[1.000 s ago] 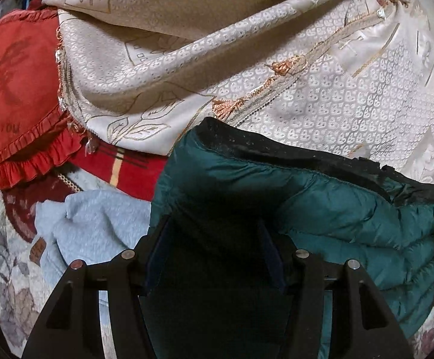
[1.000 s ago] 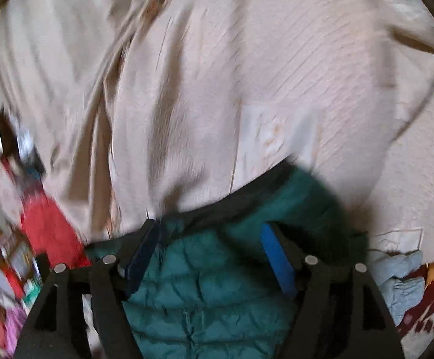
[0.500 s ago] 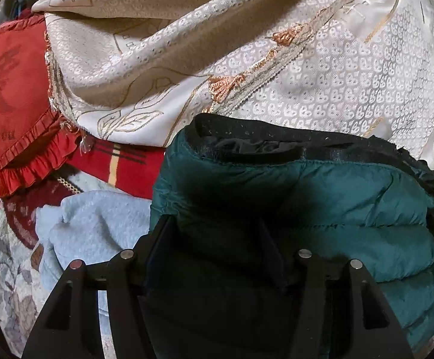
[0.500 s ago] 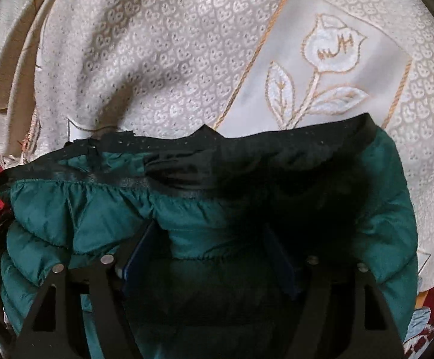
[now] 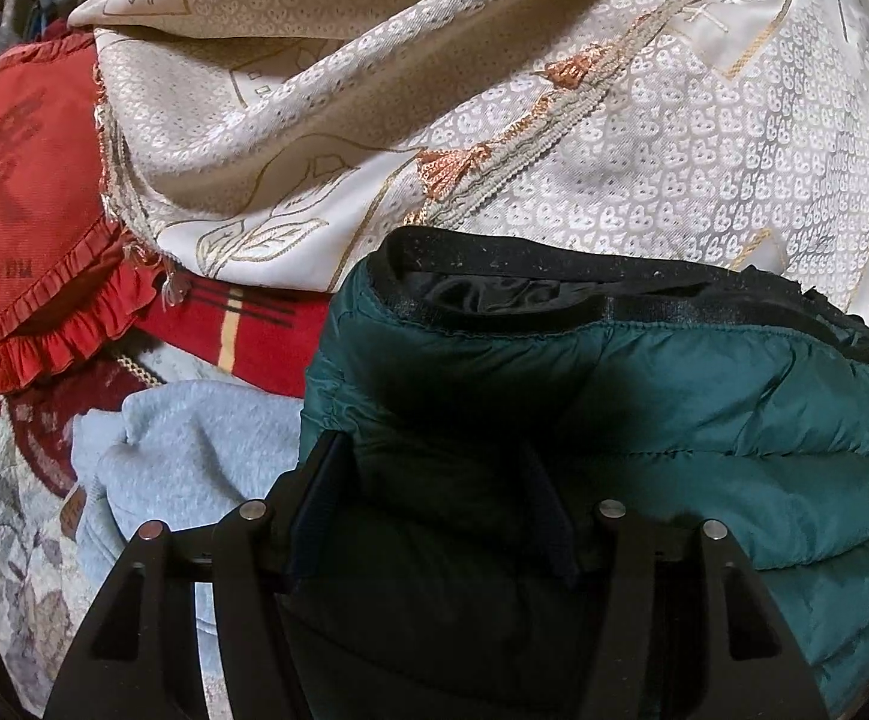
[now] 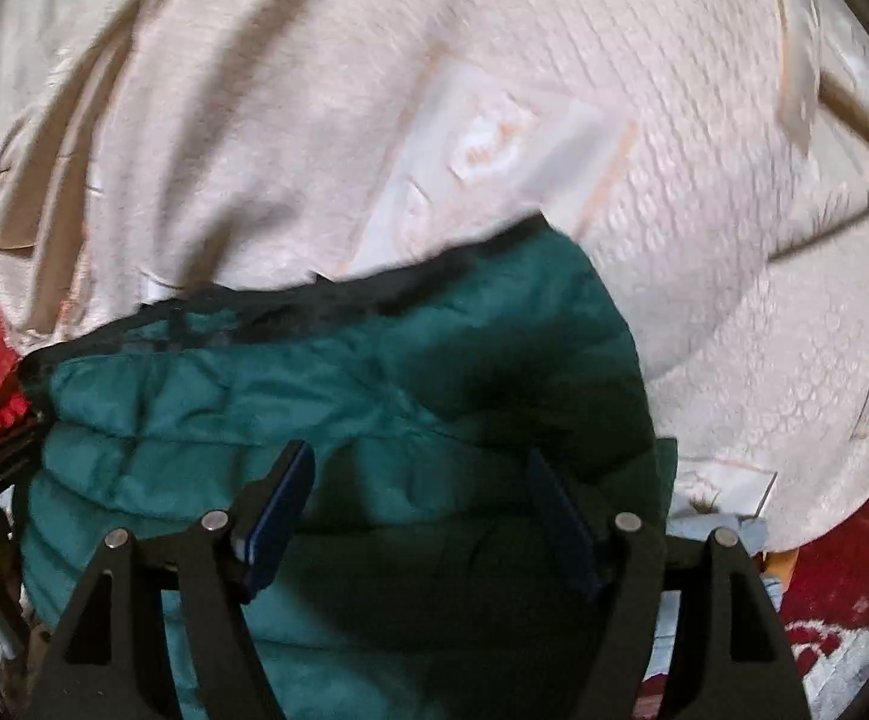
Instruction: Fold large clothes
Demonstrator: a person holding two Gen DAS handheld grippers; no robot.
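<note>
Green puffer jacket (image 5: 704, 408) sits bunched on the cream bedspread (image 5: 644, 138), pinched in both left claw (image 5: 434, 498) and right claw (image 6: 419, 504). Risk: slick padded fabric slips out, fold collapses.

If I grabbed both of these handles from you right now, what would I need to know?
Left gripper: jaws closed on a thick fold of the green puffer jacket; they have just been opening a little.
Right gripper: the jacket's other end bulges between its jaws too.
The jacket lies bunched on the cream patterned cloth, black hem facing away.
Done: one rough fold, it seems.
Left: set it down flat and tidy it.
</note>
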